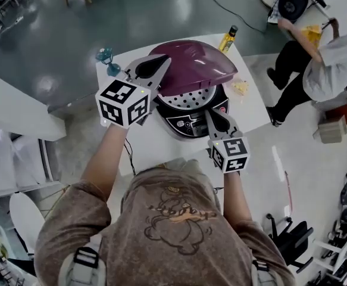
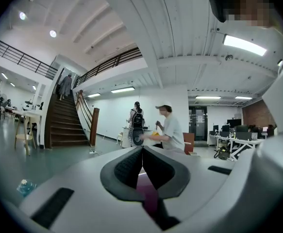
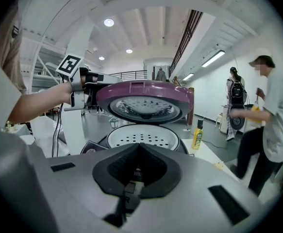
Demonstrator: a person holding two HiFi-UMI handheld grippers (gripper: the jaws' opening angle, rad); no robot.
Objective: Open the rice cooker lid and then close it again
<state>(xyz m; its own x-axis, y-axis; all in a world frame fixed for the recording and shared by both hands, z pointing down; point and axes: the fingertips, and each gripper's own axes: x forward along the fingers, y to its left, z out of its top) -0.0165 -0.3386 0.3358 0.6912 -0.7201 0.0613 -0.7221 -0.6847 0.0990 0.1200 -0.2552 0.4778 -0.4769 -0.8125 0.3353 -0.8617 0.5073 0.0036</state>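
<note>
Left tongs (image 1: 160,63) clamped on rim of glossy purple domed plastic lid (image 1: 197,64), part-raised. Thin edge grip could slip, so lid slams. Right tongs (image 1: 211,115) together, at black cooker base (image 1: 188,126).

Left claw (image 1: 160,63), far left: held high, pointing level, jaws pinched shut on the lid (image 1: 194,64) edge. Right claw (image 1: 212,115), nearer and lower: tipped slightly down, jaws together, empty. Both forearms bare and outstretched.
</note>
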